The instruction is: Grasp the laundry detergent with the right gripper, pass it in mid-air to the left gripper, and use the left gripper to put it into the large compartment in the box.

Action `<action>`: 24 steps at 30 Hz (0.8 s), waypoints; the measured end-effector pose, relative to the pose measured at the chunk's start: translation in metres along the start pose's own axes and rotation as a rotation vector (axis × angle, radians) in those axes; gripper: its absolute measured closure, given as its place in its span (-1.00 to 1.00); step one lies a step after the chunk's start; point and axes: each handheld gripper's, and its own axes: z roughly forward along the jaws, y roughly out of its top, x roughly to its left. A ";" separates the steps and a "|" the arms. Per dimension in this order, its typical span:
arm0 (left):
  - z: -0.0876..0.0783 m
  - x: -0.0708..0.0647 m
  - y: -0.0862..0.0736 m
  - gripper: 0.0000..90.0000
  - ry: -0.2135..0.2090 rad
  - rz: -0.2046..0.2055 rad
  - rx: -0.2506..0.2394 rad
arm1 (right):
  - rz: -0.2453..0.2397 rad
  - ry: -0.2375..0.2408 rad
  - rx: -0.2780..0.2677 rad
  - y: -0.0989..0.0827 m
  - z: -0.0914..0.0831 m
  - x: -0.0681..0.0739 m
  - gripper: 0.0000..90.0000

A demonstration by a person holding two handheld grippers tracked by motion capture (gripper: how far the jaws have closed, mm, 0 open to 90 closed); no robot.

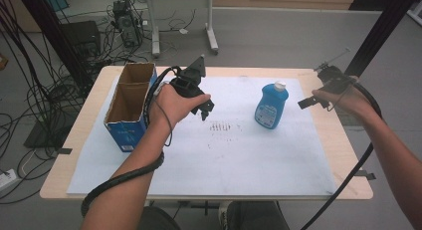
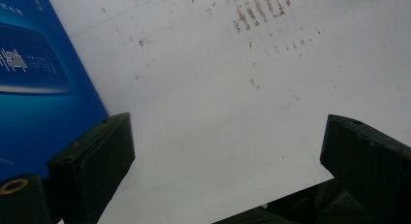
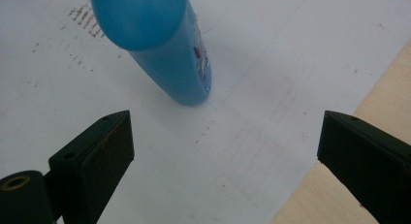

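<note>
Bottle (image 1: 271, 106) upright near the desk's right edge – right claw (image 1: 309, 101) apart beside it, ready to grasp; left claw (image 1: 204, 110) apart, empty, by the box (image 1: 127, 105)

The left gripper (image 1: 203, 106) hangs in the person's left hand (image 1: 174, 104), tilted downward, jaws spread wide with nothing between them; the right gripper (image 1: 307, 101), held in the right hand (image 1: 348, 98), points sideways toward it, jaws likewise wide and empty

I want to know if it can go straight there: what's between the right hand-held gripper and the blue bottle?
Nothing. In the right gripper view, bare white sheet lies between the open right hand-held gripper and the bottle.
</note>
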 end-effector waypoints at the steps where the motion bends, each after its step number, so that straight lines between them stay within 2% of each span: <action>1: 0.000 0.000 0.000 -0.87 0.000 0.000 0.001 | -0.002 0.002 -0.001 -0.002 0.001 0.001 -0.87; 8: 0.004 0.000 0.000 -0.87 0.000 0.001 0.003 | -0.033 0.012 -0.033 -0.013 0.010 0.007 -0.88; 24: 0.006 0.001 -0.001 -0.87 -0.001 0.003 0.000 | -0.069 0.021 -0.103 -0.030 0.029 0.016 -0.89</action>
